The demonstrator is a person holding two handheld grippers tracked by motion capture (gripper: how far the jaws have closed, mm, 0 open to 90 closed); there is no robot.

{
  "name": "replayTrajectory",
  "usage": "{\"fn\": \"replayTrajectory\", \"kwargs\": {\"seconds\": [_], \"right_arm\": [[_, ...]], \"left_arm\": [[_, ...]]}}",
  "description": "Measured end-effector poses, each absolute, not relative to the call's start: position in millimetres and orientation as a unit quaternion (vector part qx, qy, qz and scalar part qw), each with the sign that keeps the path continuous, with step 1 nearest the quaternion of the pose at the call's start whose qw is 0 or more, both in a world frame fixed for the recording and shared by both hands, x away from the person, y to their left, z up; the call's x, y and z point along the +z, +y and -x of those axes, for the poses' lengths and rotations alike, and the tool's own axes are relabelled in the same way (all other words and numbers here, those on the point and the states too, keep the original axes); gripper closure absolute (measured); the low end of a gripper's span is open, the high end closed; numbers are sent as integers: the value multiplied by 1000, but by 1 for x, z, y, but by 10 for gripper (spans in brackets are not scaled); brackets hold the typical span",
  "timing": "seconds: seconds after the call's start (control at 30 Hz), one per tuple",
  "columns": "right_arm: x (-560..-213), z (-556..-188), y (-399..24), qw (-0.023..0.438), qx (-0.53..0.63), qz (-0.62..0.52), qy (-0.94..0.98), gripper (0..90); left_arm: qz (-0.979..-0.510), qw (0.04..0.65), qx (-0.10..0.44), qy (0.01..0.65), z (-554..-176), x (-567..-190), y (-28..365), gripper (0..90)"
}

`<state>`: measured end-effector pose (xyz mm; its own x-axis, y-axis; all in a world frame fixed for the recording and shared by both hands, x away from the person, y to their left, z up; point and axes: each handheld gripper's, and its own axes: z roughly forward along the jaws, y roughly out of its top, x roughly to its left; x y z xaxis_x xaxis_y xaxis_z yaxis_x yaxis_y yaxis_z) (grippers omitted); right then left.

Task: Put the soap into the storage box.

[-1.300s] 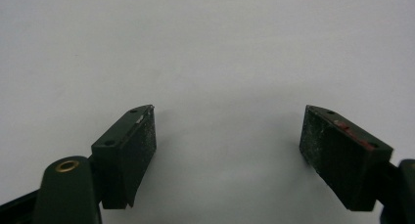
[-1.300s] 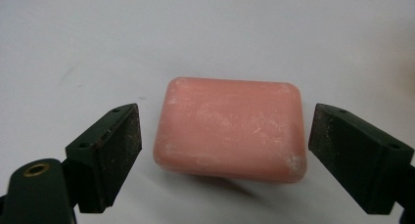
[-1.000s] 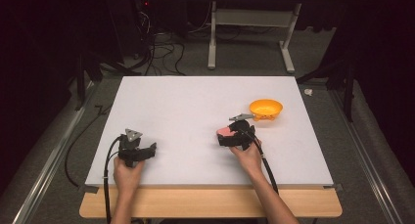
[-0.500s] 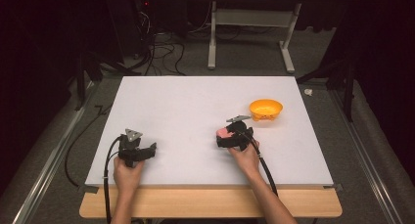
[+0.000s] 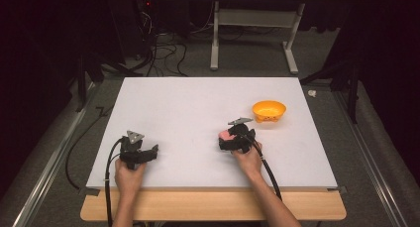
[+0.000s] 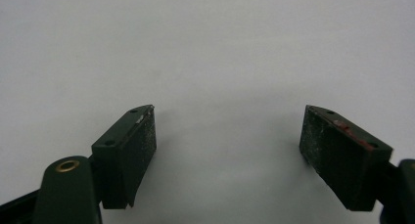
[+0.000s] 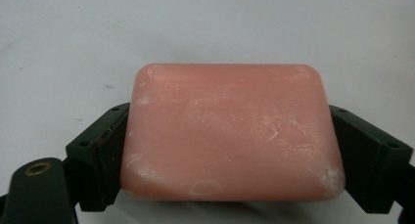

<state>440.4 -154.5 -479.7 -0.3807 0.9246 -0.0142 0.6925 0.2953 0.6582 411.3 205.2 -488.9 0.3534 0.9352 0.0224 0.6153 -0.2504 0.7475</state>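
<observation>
Our right gripper (image 7: 230, 150) pinches the pink soap (image 7: 230, 133); the orange bowl (image 5: 269, 110) sits near, nothing between; left gripper (image 6: 227, 155) spread wide.

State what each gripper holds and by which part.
The right gripper clamps a pink soap bar by its two short ends. The left gripper holds nothing, jaws apart.

The white surface (image 5: 198, 113) is left open throughout; passage is blocked only by the orange bowl (image 5: 269, 110) near its right edge.
</observation>
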Motion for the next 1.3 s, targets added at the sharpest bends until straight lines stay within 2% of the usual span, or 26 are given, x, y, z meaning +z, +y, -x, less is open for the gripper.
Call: {"fn": "replayTrajectory", "kwargs": {"seconds": [0.57, 1.3], "right_arm": [[-476, -438, -157, 189, 302, -515, 780, 138], [-453, -422, -181, 186, 347, -489, 778, 139]], "left_arm": [[-753, 331, 241, 515, -411, -489, 205, 217], [-753, 331, 242, 514, -411, -489, 205, 217]]}}
